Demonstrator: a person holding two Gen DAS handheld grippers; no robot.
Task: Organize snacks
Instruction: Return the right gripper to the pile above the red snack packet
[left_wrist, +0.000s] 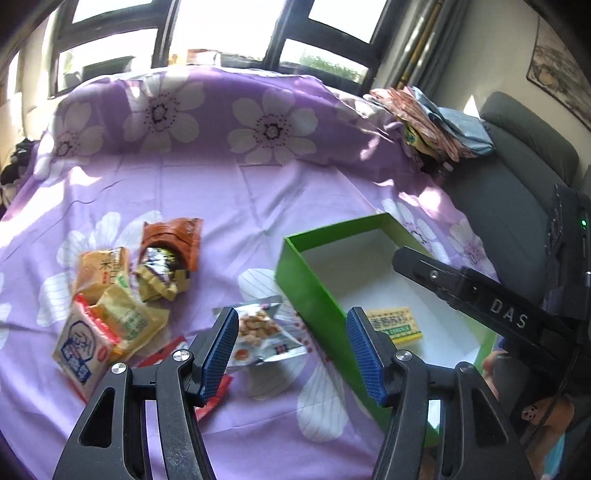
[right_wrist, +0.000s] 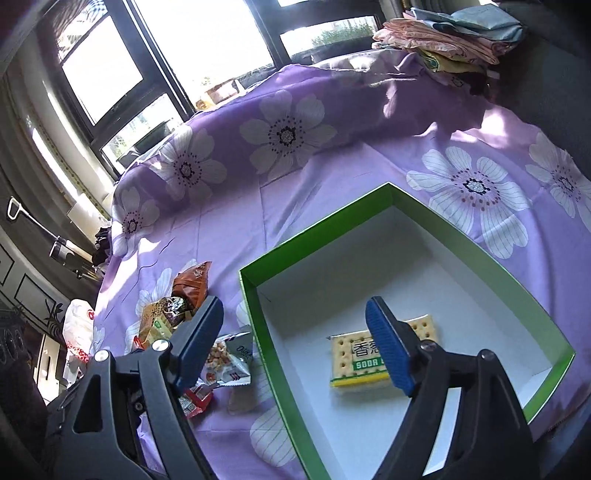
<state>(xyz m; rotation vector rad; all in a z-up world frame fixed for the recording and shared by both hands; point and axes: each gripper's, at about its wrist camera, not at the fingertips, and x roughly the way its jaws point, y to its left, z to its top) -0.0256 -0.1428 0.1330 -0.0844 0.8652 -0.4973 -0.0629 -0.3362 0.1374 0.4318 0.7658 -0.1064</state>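
On the purple floral sheet, from left:
Snack pile: lay loose, well left of the box.
Left gripper: fingers apart, empty, over a nut packet.
Green box: open, holding one soda cracker pack.
Right gripper: fingers apart, empty, above the box.

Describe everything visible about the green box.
The green box is an open, lidless rectangular tray, apparently cardboard, with bright green walls and a white inside. It sits flat on the purple floral sheet. One soda cracker pack lies flat on its floor. A peanut packet lies just outside its left wall. Neither tool touches it.
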